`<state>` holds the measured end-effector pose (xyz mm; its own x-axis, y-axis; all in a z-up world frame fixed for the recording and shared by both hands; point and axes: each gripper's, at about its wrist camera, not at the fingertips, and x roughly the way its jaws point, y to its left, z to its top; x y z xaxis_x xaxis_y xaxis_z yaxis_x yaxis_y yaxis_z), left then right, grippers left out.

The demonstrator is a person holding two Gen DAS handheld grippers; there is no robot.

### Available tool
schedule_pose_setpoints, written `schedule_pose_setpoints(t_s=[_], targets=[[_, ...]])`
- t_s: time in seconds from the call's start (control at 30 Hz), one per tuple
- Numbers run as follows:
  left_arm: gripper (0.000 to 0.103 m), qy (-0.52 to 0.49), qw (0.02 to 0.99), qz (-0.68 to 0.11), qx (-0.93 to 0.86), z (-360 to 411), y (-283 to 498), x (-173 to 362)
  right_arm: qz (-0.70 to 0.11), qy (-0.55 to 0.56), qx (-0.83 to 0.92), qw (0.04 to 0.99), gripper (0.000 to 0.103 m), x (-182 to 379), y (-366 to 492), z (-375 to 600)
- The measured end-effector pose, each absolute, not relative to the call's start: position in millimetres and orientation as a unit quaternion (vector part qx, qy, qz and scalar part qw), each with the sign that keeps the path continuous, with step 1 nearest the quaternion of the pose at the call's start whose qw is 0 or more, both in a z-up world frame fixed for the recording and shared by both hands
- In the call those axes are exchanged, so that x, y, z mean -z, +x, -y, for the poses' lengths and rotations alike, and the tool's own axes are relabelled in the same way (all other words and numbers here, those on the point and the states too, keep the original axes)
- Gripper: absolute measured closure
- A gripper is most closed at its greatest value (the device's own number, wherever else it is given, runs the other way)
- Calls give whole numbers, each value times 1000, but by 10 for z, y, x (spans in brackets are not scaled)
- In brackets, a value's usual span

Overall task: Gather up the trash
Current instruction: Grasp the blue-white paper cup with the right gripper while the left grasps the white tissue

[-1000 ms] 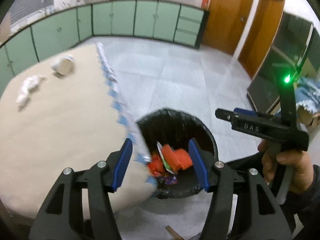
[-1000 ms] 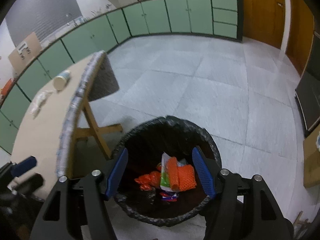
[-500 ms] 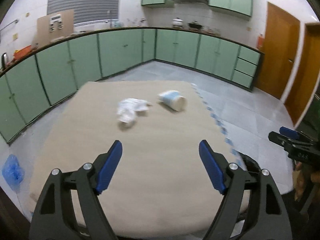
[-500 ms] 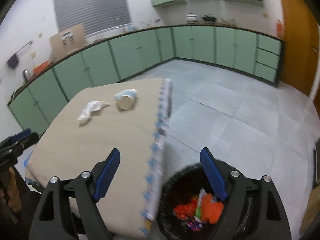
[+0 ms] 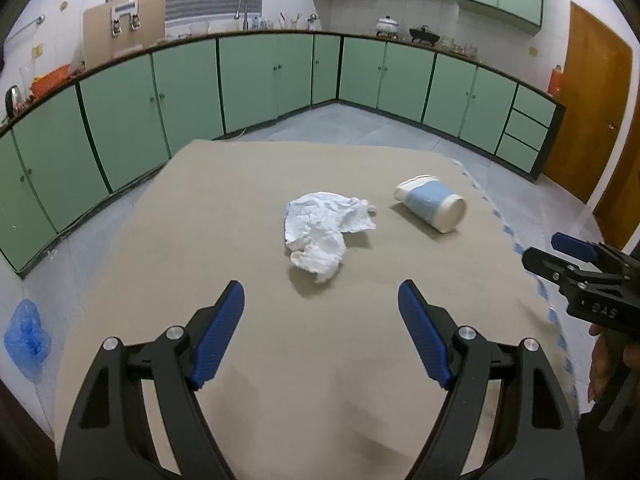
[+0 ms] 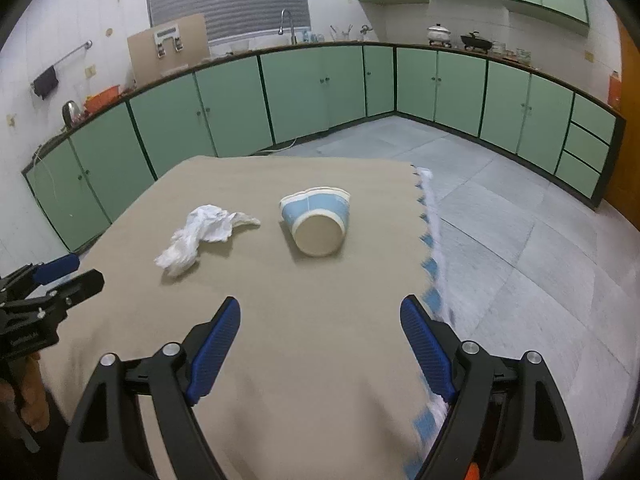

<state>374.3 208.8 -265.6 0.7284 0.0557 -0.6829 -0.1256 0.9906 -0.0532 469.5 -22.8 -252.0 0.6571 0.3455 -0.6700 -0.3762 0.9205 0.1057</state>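
Observation:
A crumpled white tissue [image 5: 324, 236] lies near the middle of the beige-covered table [image 5: 240, 360]. A blue-and-white paper cup [image 5: 432, 204] lies on its side to the tissue's right. My left gripper [image 5: 320, 320] is open and empty, short of the tissue. In the right wrist view the cup [image 6: 318, 220] lies ahead with its base toward me and the tissue [image 6: 200, 236] to its left. My right gripper [image 6: 320, 336] is open and empty, short of the cup. Each gripper shows at the edge of the other's view, the right [image 5: 568, 256] and the left [image 6: 52, 276].
Green cabinets [image 5: 272, 76] line the walls under a counter with kitchenware. The tablecloth's blue-patterned edge [image 6: 430, 264] hangs on the right above grey floor tiles [image 6: 520, 240]. A blue plastic bag [image 5: 26, 336] lies on the floor at left. Wooden doors [image 5: 592, 96] stand at right.
Both grippers have swung up from over the black trash bin to face the table. The bin is out of view. Both stay open and empty, a little closer to the tissue and cup.

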Motion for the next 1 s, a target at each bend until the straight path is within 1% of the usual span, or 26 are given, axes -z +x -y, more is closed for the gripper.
schedule_pose_setpoints(t_s=[0.2,0.5,0.53,0.57,0.73,1.0], targets=[[26,-38,924,-380,-39,-2152,4160,2907,-375,-35,-188,907,22,2724,5181,23],[26,-33,925,-377,-38,-2241,4303,2998,-386,-38,-183,903,23,2940,5521,-177],[26,-31,925,-377,-39,-2250,4312,2999,-385,-37,-184,904,29,2948,5542,-176],[26,-30,925,-377,-40,-2255,4313,2998,-391,-42,-185,901,50,2967,5565,-178],[26,-29,924,-380,-37,-2275,4340,2992,-370,-36,-188,909,52,2893,5458,-65],[26,-27,922,-383,-40,-2173,4454,2955,-341,-19,-193,920,52,2622,5166,207]])
